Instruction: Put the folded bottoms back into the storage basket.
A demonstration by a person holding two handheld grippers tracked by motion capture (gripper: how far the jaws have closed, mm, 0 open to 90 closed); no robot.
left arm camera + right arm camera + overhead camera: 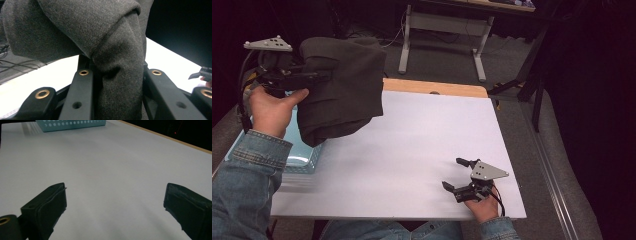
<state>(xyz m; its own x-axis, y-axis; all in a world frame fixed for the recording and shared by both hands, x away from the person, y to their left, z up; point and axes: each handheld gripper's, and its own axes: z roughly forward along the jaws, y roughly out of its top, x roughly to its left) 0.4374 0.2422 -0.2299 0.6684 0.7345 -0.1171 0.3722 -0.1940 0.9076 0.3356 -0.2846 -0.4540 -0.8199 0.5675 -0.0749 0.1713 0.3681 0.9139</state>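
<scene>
Between left tongs [319, 76], dark cloth [342, 90] clamped

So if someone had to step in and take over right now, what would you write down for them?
Left gripper: shut on the dark grey garment, held bunched in the air over the light blue basket at the table's left edge.
Right gripper: open, holding nothing, resting low on the white table near its front right.
Done: garment is gripped and lifted.
Left: it hangs folded over itself; judging by the bare table, it probably gets laid out there, likely with the right gripper helping.
</scene>
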